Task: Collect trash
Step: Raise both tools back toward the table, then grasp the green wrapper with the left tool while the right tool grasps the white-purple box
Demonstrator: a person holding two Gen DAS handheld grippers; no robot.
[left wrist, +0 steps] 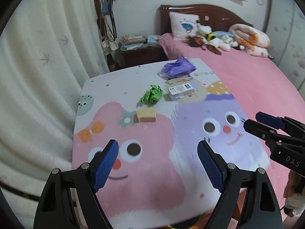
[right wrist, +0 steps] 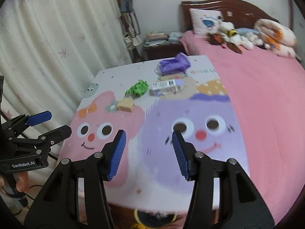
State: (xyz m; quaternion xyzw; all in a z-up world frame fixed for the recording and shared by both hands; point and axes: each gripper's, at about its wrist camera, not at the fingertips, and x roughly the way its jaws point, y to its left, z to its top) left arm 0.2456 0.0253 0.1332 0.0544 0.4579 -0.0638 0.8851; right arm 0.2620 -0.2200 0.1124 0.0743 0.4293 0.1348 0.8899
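Both grippers hang over the near edge of the table (left wrist: 106, 87), nothing held. Left gripper (left wrist: 158, 164): jaws spread wide, blue pads bare, over the pink cartoon face on the printed tabletop. Right gripper (right wrist: 148, 152): jaws about half apart, nothing btwn them, over the purple face; also seen from the side at the right of the left wrist view. A hand (right wrist: 21, 181) shows under the left gripper's handle in the right wrist view.

Trash sits toward the far half of the table, well apart from both grippers:
- tan sponge-like block (left wrist: 146, 115), nearest, approx mid-table
- crumpled green wrapper (left wrist: 152, 94) just behind it
- small white box (left wrist: 182, 91) w/ printed label, beside the wrapper, toward the bed-side edge
- purple plastic bag (left wrist: 177, 67), crumpled, near the far edge

Pink bed (left wrist: 247, 80) touches the table's right edge; yellow-rimmed bin (right wrist: 154, 218) peeks below the near edge.
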